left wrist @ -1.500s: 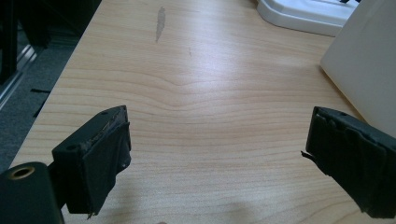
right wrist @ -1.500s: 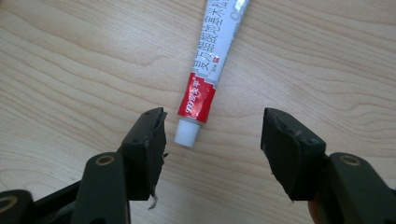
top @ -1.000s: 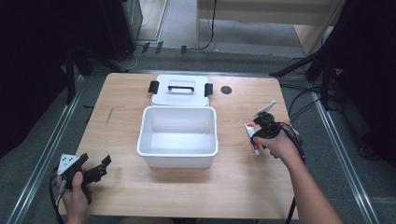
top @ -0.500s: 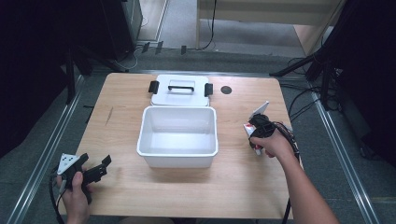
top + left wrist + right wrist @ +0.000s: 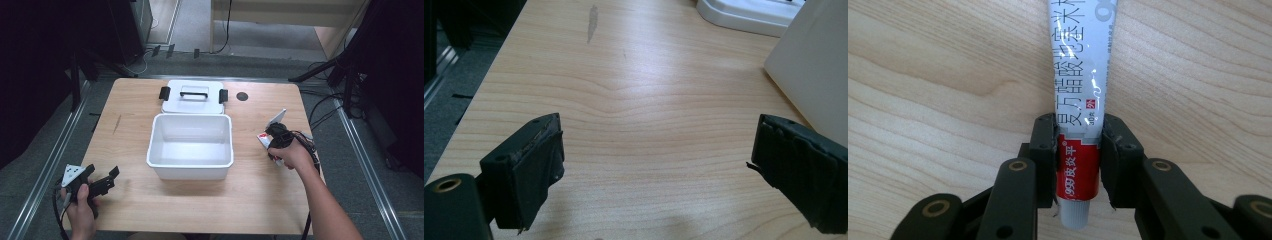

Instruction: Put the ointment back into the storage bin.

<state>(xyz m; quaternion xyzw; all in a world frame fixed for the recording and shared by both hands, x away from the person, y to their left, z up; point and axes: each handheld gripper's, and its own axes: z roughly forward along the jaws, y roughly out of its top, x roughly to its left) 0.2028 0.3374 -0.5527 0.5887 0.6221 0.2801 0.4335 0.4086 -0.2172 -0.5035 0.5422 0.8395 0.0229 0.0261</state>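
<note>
My right gripper [image 5: 1079, 150] is shut on a white ointment tube [image 5: 1080, 75] with a red band and a grey cap, both jaws pressing its red end. In the high view the right gripper [image 5: 276, 136] holds the tube [image 5: 276, 119] just above the table, to the right of an open white bin [image 5: 191, 145]. The bin's inside looks bare. Its lid [image 5: 193, 96], with a black handle and black side clips, lies flat behind it. My left gripper [image 5: 102, 181] stands open near the table's front left corner, and the left gripper view has bare wood between its fingers [image 5: 529, 160].
The wooden table [image 5: 130, 210] has a dark round hole [image 5: 242, 96] at the back right and a faint grey mark [image 5: 117, 124] at the left. Metal rails run along both sides. Cables lie on the floor to the right. The bin's wall [image 5: 819, 70] is close on the left gripper's right.
The right gripper has carried the tube a little toward the bin and the table's near side. The left gripper has stayed put.
</note>
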